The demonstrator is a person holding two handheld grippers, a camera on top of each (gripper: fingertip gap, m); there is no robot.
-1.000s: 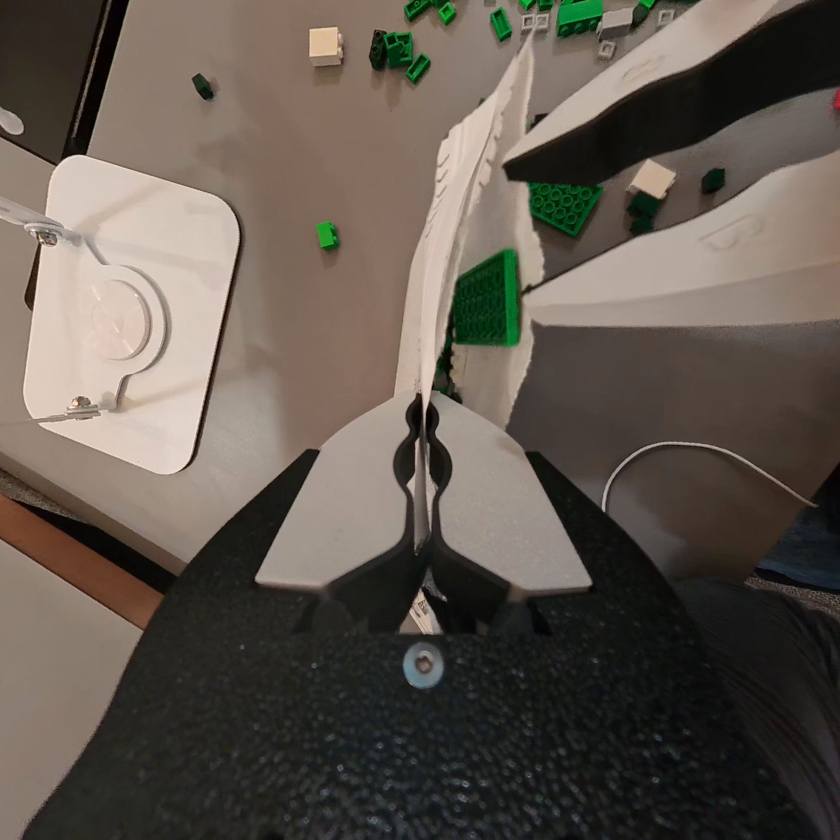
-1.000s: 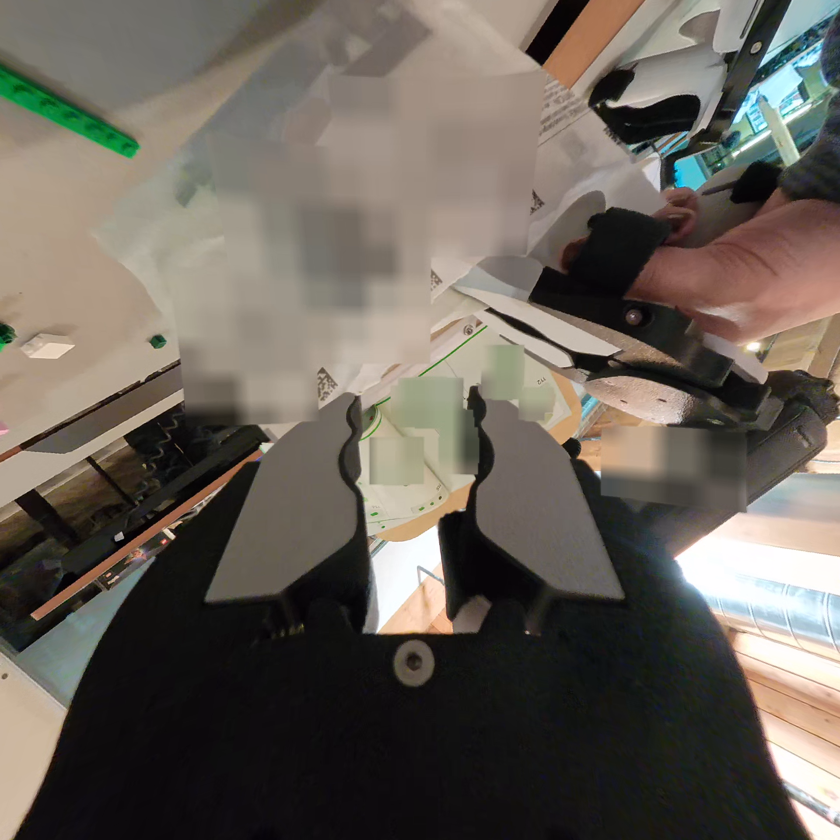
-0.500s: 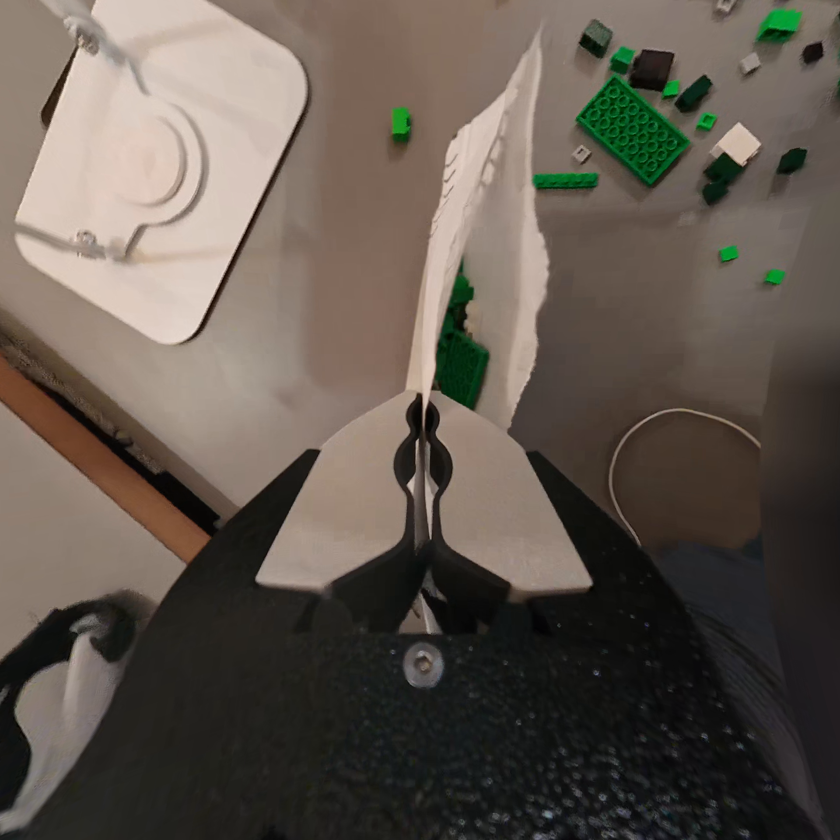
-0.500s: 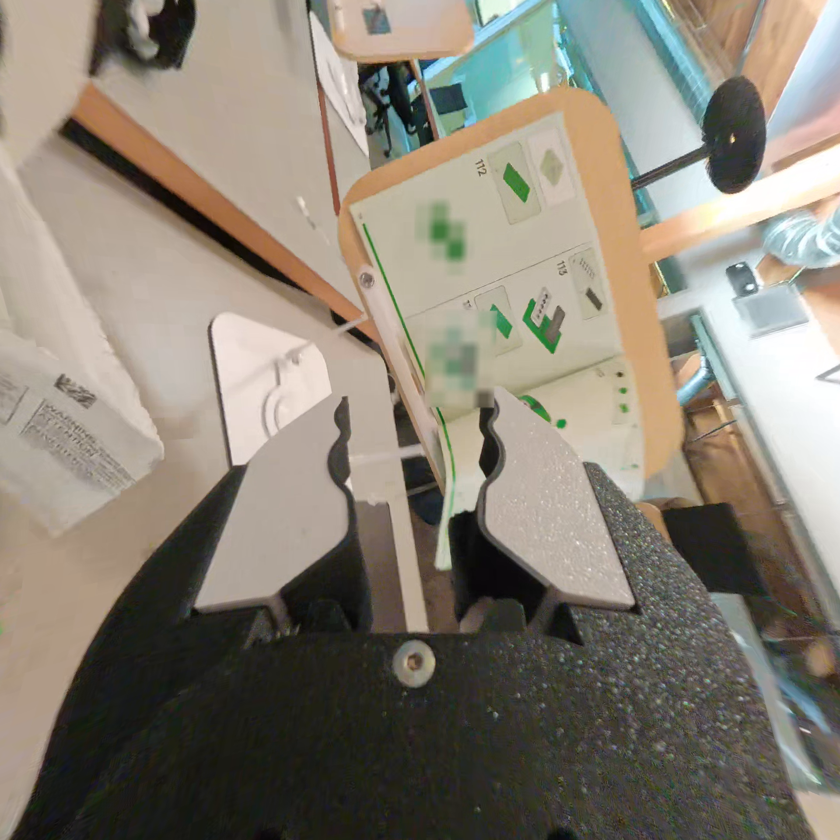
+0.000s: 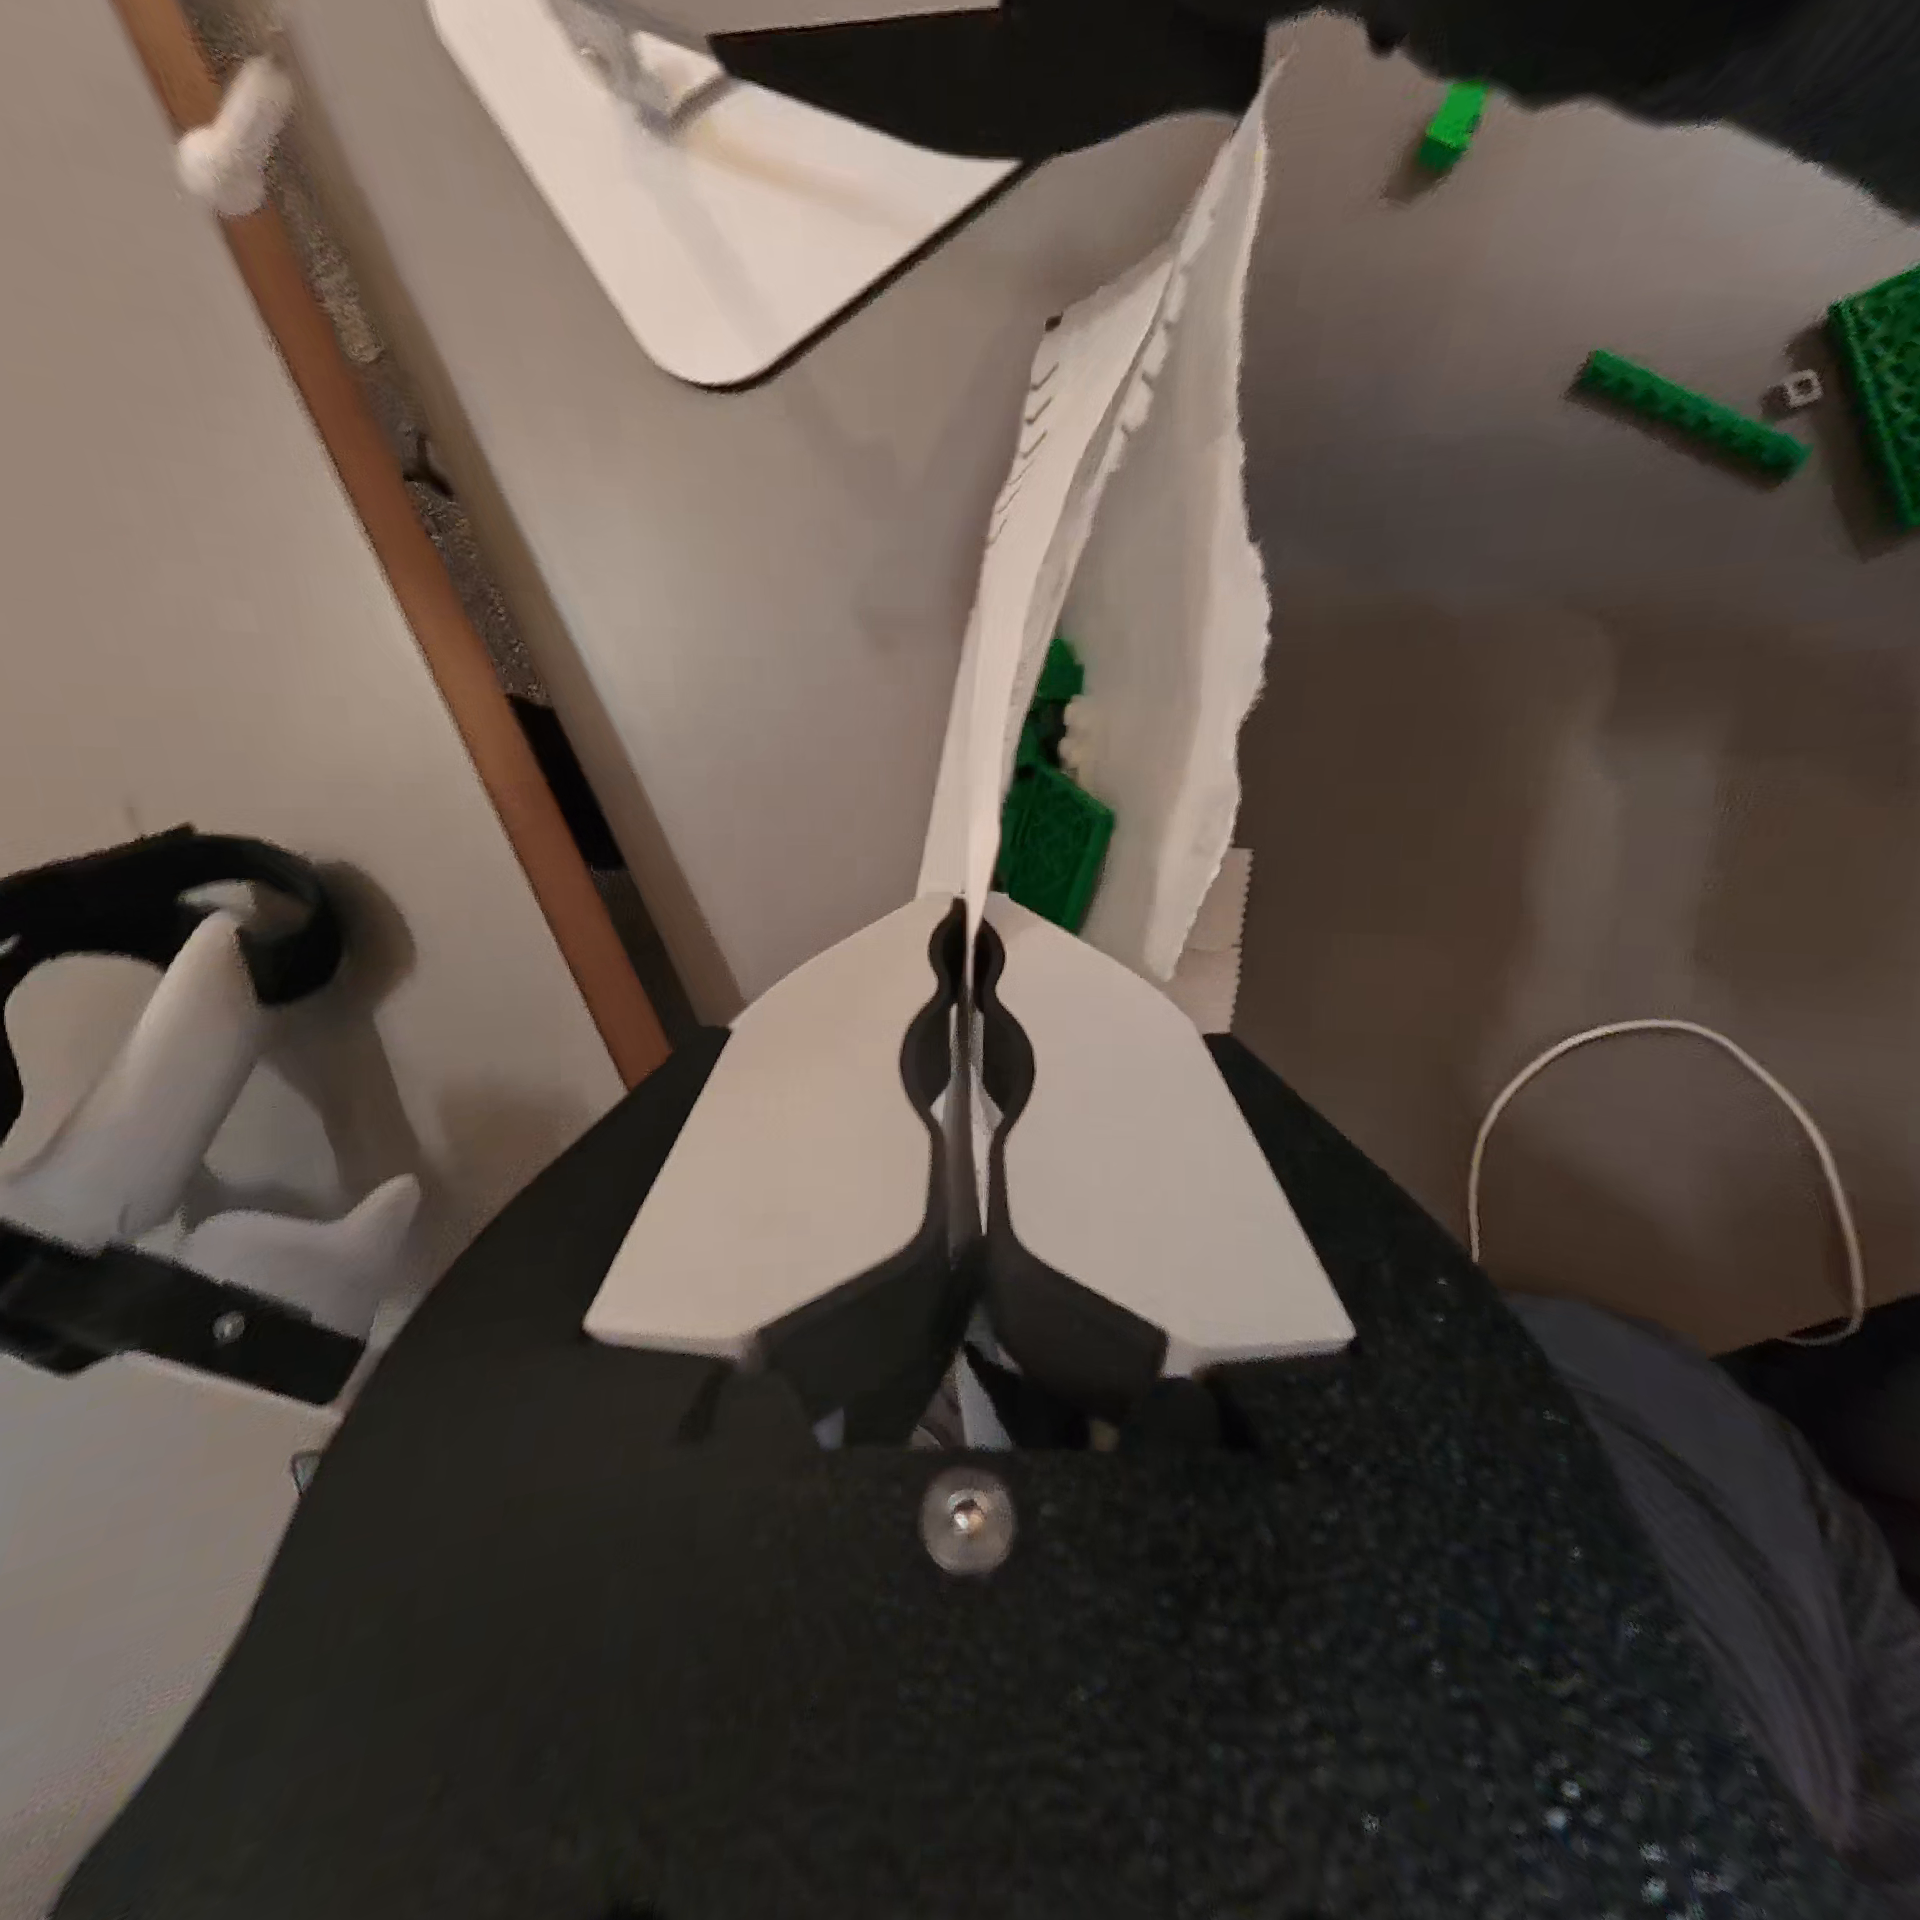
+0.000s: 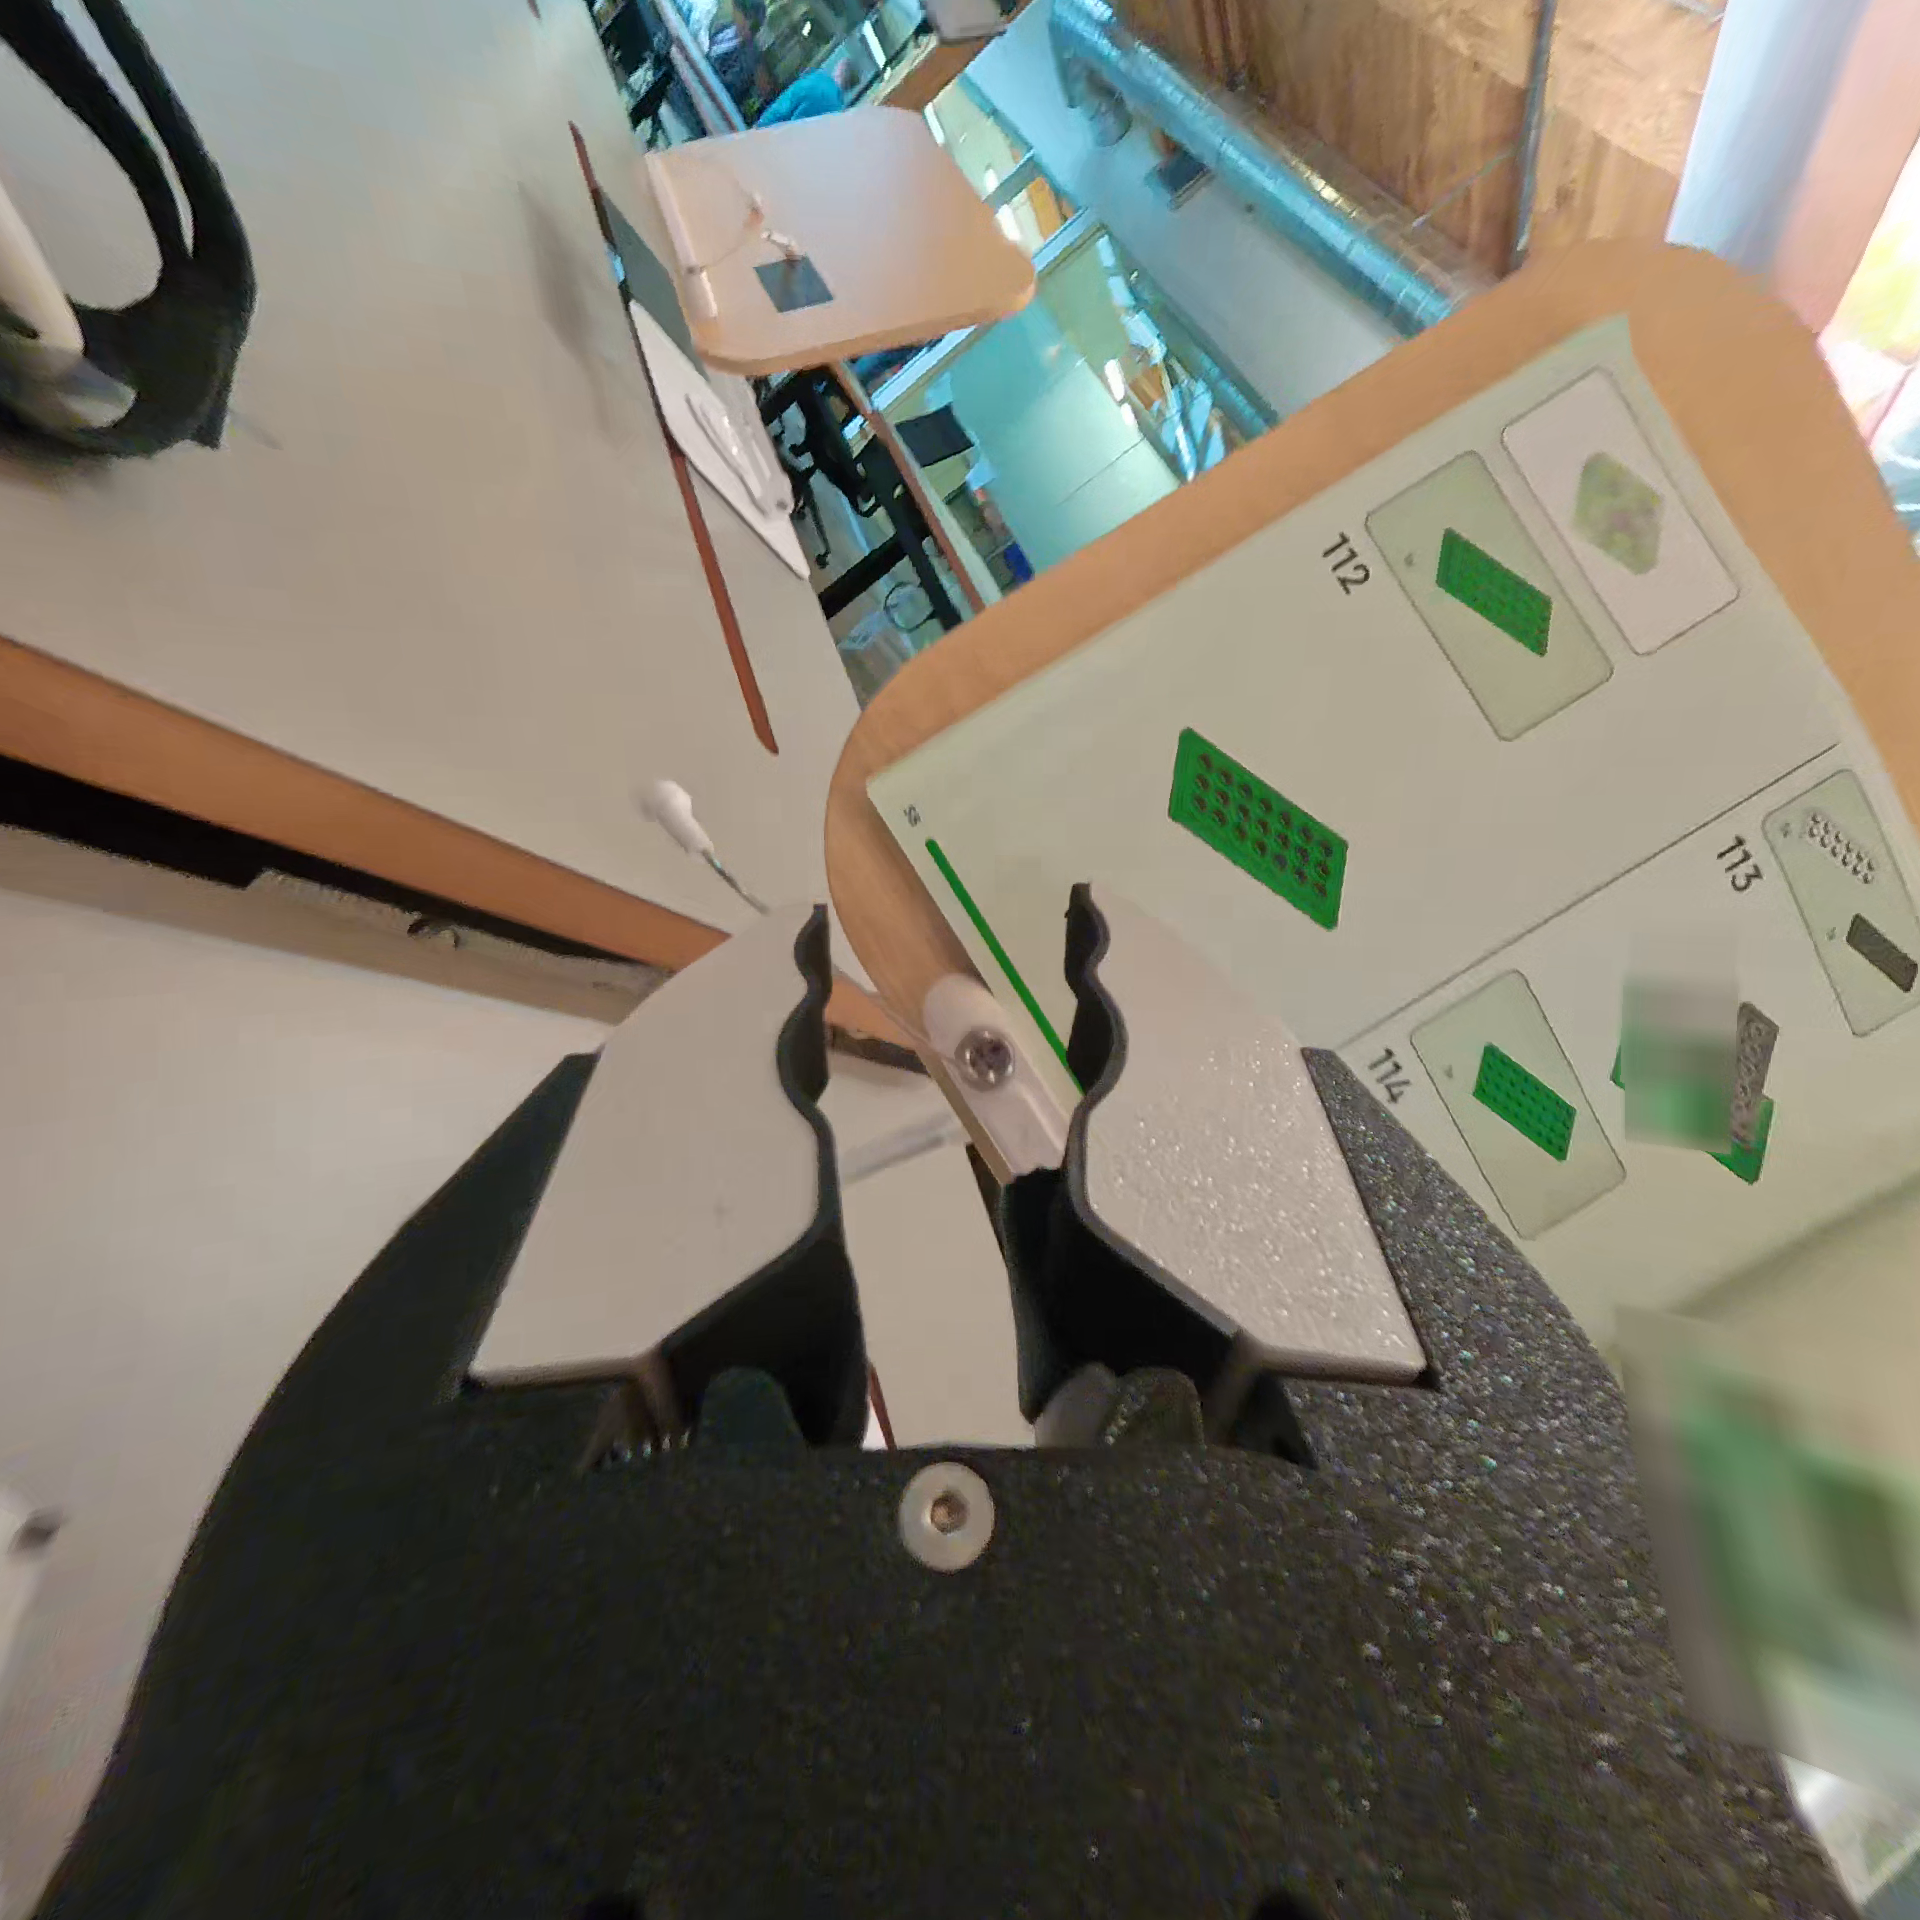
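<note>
My left gripper is shut on the edge of a torn white paper bag and holds it above the grey table. Green bricks show inside the bag's torn opening. Loose green pieces lie on the table to the right: a long thin strip, a studded plate and a small brick. My right gripper is open and empty. It points at a wooden board bearing an instruction sheet with pictures of green plates.
A white stand base sits on the table at the far left. A white cable loops near the table's front edge. Another gripper device with black straps lies on the neighbouring table. Further tables and boards stand behind. From the left gripper's tips to the studded plate is close to 30 centimetres.
My left gripper has swung left with the bag, so the stand base and the table edge now fill the upper left. My right gripper has let go of the bag and turned to the instruction board.
</note>
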